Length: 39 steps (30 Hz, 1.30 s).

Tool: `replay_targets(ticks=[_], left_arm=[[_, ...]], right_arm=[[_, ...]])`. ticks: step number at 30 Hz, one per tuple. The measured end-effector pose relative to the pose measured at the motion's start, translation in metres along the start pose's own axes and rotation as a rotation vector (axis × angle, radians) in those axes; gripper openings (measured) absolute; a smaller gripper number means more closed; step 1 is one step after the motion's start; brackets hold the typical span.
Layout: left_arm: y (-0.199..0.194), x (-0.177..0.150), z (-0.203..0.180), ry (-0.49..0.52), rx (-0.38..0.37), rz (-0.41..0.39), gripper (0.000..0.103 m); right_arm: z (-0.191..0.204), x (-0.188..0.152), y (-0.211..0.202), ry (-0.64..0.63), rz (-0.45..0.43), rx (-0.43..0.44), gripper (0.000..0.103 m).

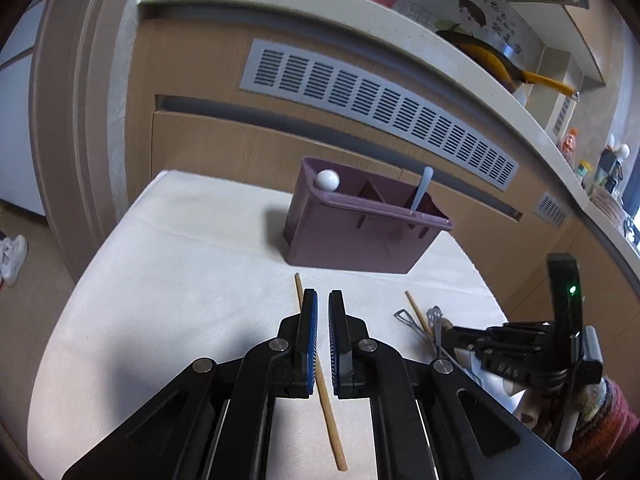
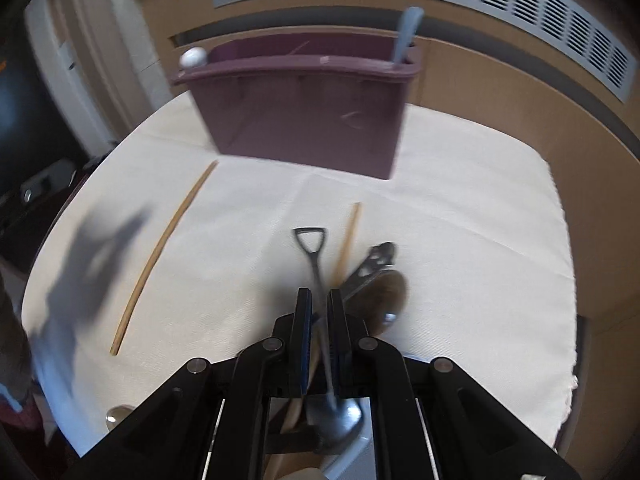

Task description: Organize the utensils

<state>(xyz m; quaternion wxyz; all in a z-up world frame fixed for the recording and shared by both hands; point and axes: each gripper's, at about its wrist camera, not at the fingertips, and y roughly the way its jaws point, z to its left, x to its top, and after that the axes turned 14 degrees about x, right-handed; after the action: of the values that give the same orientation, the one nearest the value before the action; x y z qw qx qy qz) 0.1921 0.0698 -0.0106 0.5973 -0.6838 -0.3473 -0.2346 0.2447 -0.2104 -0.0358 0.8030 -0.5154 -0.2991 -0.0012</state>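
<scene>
Chopstick in the left wrist view runs slantwise from the centre toward the lower middle of the frame, lying on the cloth beneath the left gripper; the tongs are clenched with nothing between the blue pads. Above centre stands the purple caddy, a white ball in its left end and a pale handle leaning in its right compartment. At right the right gripper reaches into a heap of utensils. The white tablecloth covers the table; behind are wooden cabinets with a grey vent.

In the right wrist view, blurred, the right gripper grasps the thin stem of a shovel-handled spoon at lower centre. A second chopstick and a dark spoon lie just right of the tongs. The first chopstick lies apart at left, the caddy above.
</scene>
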Motion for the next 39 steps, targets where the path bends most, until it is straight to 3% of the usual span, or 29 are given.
replay_targets(ticks=[5, 7, 9, 17, 21, 27, 30, 33, 39], left_arm=[[0.024, -0.011, 0.000, -0.007, 0.013, 0.108, 0.005], [0.030, -0.016, -0.001, -0.003, 0.016, 0.132, 0.007], [0.033, -0.019, -0.001, -0.003, 0.010, 0.151, 0.007], [0.042, -0.023, -0.007, 0.021, 0.025, 0.198, 0.010], [0.049, -0.025, -0.008, 0.041, 0.048, 0.231, 0.020], [0.060, -0.025, -0.021, 0.056, 0.059, 0.278, 0.020], [0.062, -0.027, -0.027, 0.079, 0.080, 0.300, 0.020], [0.057, -0.029, -0.031, 0.094, 0.089, 0.292, 0.020], [0.057, -0.032, -0.033, 0.096, 0.070, 0.295, 0.020]], right_arm=[[-0.024, -0.001, -0.002, 0.231, -0.038, 0.031, 0.008], [-0.036, -0.002, 0.004, 0.353, -0.058, 0.087, 0.009], [-0.038, 0.001, 0.014, 0.391, -0.035, 0.121, 0.014], [-0.008, 0.013, 0.033, 0.143, -0.059, 0.000, 0.016], [-0.010, 0.012, 0.016, 0.080, -0.117, 0.053, 0.003], [-0.007, 0.011, -0.027, 0.041, -0.220, 0.132, 0.003], [-0.003, 0.009, -0.029, 0.020, -0.172, 0.163, 0.003], [0.000, -0.007, -0.019, 0.007, -0.065, 0.189, 0.004], [0.003, -0.025, 0.007, 0.079, -0.009, 0.216, 0.009]])
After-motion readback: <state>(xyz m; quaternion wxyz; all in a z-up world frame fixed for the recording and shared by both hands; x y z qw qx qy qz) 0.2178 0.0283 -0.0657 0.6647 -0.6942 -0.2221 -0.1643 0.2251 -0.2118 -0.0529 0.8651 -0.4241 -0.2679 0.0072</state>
